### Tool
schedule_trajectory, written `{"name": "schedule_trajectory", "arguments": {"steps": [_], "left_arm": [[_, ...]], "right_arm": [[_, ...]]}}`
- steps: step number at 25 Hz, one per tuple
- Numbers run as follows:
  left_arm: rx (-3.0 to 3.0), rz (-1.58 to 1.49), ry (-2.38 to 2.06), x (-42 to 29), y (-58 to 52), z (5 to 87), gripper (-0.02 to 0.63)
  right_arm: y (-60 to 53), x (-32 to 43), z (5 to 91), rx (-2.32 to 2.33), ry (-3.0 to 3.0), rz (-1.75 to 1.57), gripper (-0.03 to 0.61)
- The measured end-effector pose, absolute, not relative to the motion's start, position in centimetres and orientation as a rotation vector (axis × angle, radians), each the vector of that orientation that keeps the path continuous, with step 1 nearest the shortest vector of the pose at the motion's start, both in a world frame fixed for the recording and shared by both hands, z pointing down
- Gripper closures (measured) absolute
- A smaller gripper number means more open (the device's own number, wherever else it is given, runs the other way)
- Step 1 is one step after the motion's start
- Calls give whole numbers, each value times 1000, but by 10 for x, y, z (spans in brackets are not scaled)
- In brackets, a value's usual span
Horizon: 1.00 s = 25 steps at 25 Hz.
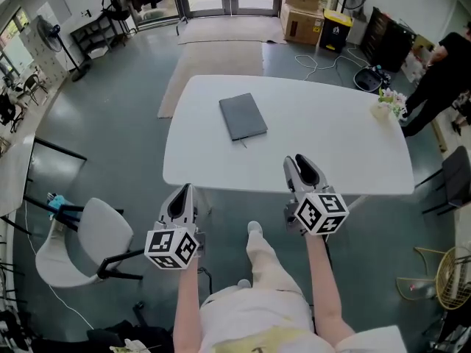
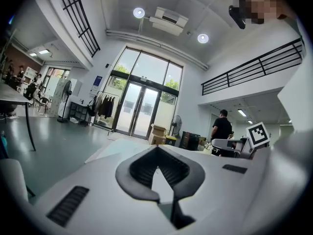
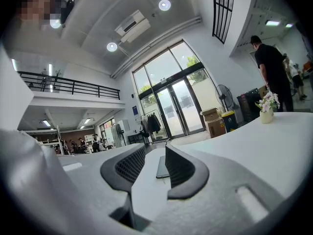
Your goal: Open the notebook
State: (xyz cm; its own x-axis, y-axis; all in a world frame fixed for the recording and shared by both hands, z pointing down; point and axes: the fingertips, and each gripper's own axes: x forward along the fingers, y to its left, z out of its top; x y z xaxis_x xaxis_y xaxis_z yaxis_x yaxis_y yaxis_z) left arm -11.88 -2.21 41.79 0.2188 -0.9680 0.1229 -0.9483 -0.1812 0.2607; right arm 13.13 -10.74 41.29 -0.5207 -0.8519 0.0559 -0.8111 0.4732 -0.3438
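A closed dark grey notebook [image 1: 243, 116] lies flat on the far left part of the white table [image 1: 331, 138]. Both grippers hover at the table's near edge, well short of the notebook. My left gripper [image 1: 182, 197] is just off the near-left corner, its jaws meeting at the tips with nothing between them [image 2: 156, 149]. My right gripper [image 1: 301, 169] is over the near edge, its jaws apart and empty. In the right gripper view the notebook [image 3: 163, 167] shows through the gap of the right gripper [image 3: 155, 153]. The left gripper view does not show the notebook.
A small vase of flowers [image 1: 388, 105] stands at the table's far right corner. A white chair [image 1: 81, 241] sits to the left below the table, a dark chair [image 1: 452, 182] to the right. A person in black [image 1: 441, 72] stands beyond the vase.
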Motion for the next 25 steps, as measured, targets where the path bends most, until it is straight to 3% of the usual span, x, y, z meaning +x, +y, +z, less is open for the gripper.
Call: {"name": "schedule_trajectory", "arguments": {"steps": [25], "left_arm": [[2021,-68,-1806,-109,-225,461,614]], "right_arm": [[-334,106,471,-1335,2764,-777,466]]}}
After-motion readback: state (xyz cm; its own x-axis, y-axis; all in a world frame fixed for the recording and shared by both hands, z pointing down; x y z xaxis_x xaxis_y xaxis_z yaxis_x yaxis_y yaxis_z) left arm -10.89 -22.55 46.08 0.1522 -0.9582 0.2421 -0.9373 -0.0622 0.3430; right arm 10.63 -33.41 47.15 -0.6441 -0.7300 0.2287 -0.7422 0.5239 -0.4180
